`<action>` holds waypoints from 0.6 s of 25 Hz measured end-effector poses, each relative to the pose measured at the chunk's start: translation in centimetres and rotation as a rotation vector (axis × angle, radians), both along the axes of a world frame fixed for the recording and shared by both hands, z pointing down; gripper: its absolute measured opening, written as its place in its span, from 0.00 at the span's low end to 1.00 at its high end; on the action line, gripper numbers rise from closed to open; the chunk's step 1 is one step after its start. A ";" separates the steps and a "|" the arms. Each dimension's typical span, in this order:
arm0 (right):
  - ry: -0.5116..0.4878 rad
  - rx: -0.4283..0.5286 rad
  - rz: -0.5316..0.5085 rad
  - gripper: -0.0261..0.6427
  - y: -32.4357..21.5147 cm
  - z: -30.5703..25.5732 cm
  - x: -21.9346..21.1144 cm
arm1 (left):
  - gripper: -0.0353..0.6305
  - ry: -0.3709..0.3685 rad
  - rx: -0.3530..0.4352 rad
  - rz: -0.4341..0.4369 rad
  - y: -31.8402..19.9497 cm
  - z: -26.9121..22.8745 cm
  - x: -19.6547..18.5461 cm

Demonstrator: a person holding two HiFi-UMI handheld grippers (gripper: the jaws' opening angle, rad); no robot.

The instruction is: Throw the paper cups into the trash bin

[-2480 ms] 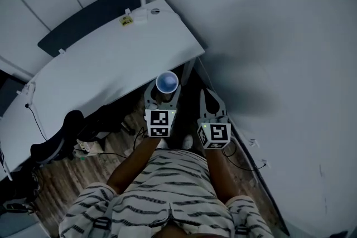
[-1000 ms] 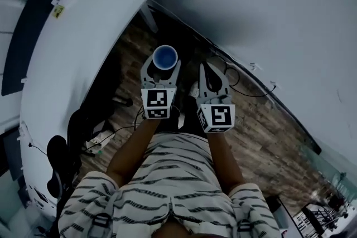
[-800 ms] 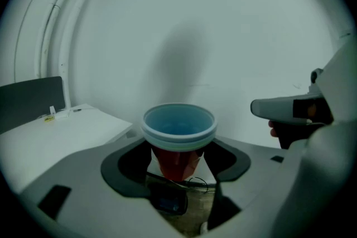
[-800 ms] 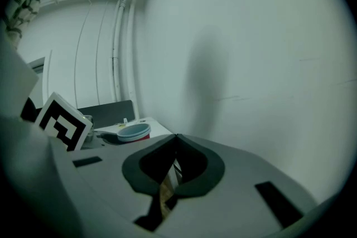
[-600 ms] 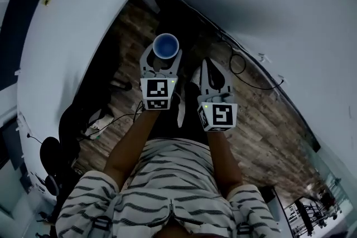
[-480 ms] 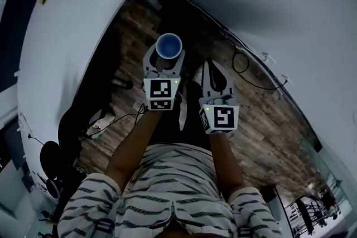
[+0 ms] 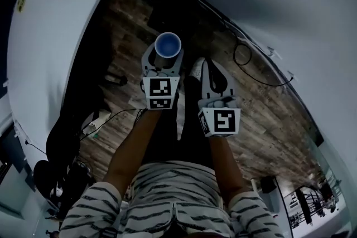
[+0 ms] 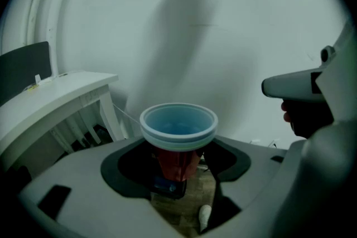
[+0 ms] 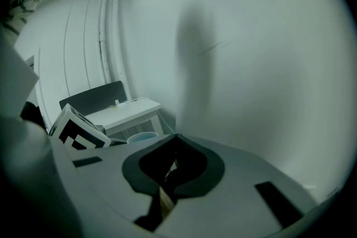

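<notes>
A paper cup (image 7: 168,44) (image 8: 178,134), red outside and blue-white inside, stands upright between the jaws of my left gripper (image 7: 163,60) (image 8: 177,161), which is shut on it. The cup's rim (image 9: 140,137) also peeks past the marker cube in the right gripper view. My right gripper (image 7: 210,72) (image 9: 172,167) is level with the left one, just to its right, with its jaws closed together and nothing between them. No trash bin shows in any view.
A white desk (image 7: 50,25) (image 8: 50,103) runs along the left, with a dark chair (image 7: 53,159) beneath. The floor is wood planks (image 7: 262,114) with cables (image 7: 251,69) along a white wall (image 7: 290,3). My legs and striped shirt (image 7: 173,192) fill the lower middle.
The view has swung right, away from the desk toward the wall and floor. Both grippers kept their pose, the cup still held upright in the left one.
</notes>
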State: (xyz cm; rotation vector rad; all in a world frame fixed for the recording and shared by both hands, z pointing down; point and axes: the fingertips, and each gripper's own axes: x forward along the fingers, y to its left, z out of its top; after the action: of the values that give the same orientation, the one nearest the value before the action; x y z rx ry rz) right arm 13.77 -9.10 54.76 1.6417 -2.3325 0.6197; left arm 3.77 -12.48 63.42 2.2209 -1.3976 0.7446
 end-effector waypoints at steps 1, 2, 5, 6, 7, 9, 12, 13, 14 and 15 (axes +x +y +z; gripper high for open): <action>0.005 -0.002 -0.001 0.05 -0.2 0.6 0.2 | 0.52 -0.003 -0.008 0.002 -0.1 0.9 0.3; 0.006 -0.006 0.002 0.05 -0.4 1.3 0.4 | 0.52 -0.007 -0.014 0.004 -0.3 1.7 0.7; -0.007 -0.020 0.019 0.05 -1.0 3.2 0.9 | 0.52 -0.015 -0.041 -0.002 -0.8 4.5 1.3; -0.008 -0.022 0.019 0.05 -1.3 3.9 0.8 | 0.52 -0.016 -0.051 -0.004 -1.0 5.4 1.2; -0.008 -0.025 0.017 0.05 -1.6 4.5 0.6 | 0.52 -0.019 -0.059 -0.004 -1.2 6.3 1.1; -0.007 -0.029 0.013 0.05 -2.1 5.7 0.4 | 0.52 -0.020 -0.067 0.000 -1.5 7.9 1.0; -0.020 -0.047 0.030 0.05 -2.8 7.5 0.3 | 0.52 -0.008 -0.084 -0.002 -1.8 10.1 0.7; -0.019 -0.053 0.039 0.05 -2.8 8.1 0.4 | 0.52 -0.003 -0.096 -0.005 -1.6 10.9 0.6; -0.017 -0.058 0.047 0.05 -2.7 8.8 0.4 | 0.52 0.002 -0.110 -0.007 -1.4 11.8 0.5; -0.017 -0.062 0.054 0.05 -2.8 9.4 0.4 | 0.52 0.003 -0.122 -0.006 -1.4 12.8 0.4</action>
State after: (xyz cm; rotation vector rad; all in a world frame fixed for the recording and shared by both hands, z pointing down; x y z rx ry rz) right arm 14.20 -11.87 64.18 1.6835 -2.2629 0.7120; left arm 4.15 -13.86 76.17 2.1228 -1.3208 0.8021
